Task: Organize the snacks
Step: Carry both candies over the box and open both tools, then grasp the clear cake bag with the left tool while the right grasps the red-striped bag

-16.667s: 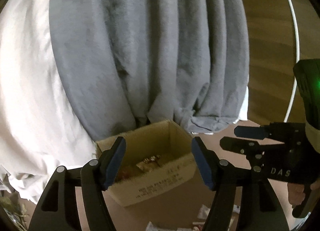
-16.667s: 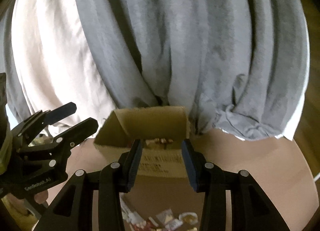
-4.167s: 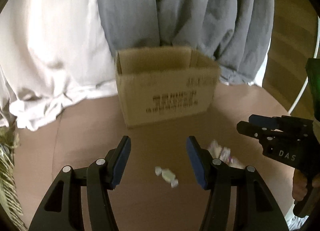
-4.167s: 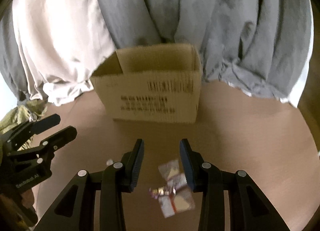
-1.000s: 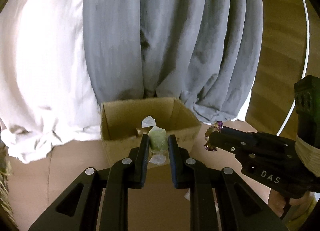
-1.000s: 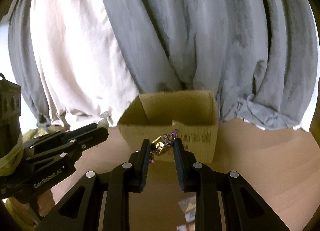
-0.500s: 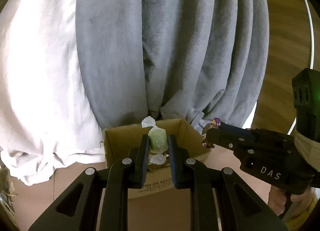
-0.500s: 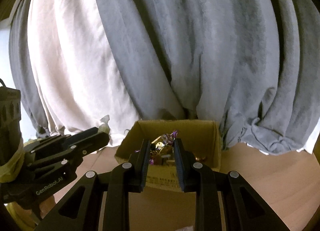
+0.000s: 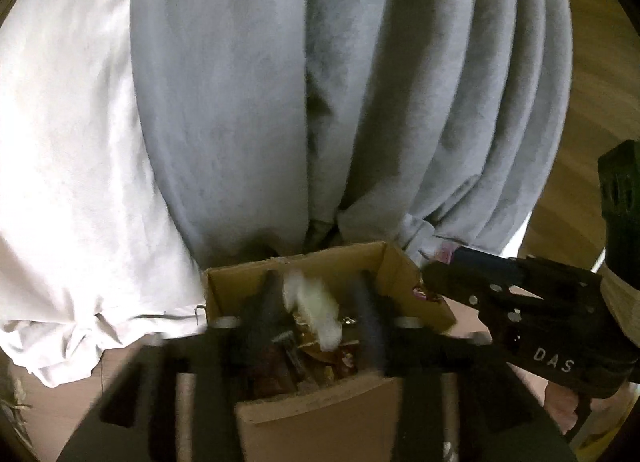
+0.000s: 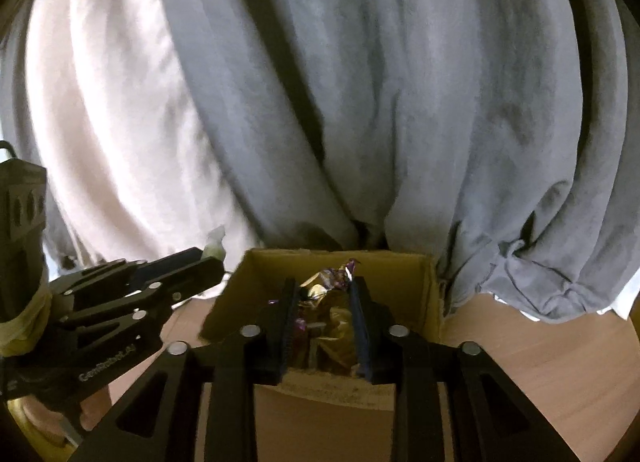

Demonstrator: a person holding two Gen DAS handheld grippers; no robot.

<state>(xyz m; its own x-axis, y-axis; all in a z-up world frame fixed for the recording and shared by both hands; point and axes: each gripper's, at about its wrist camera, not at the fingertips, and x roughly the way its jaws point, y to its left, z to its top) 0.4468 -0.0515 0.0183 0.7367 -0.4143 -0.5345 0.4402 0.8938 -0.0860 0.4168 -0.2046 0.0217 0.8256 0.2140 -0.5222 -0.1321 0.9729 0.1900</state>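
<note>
The open cardboard box (image 9: 400,274) stands on the brown worktop (image 10: 532,346), its far side against the grey curtain (image 9: 360,102), with a white curtain (image 9: 68,142) hanging to the left. Wrapped snacks (image 9: 320,370) lie heaped inside the box. The left hand-held gripper (image 9: 316,314) hangs over the open top; its picture is blurred, but the fingers (image 9: 264,310) stand parted, and a pale green candy (image 9: 314,312) shows between them above the heap. Whether either finger touches the candy, I cannot tell. The right hand-held gripper (image 10: 322,316) is also over the box, its fingers (image 10: 290,318) closed onto a gold and purple foil candy (image 10: 332,276) whose twisted end sticks up above the tips. Each hand-held gripper shows at the edge of the other's view, both near the box rim
</note>
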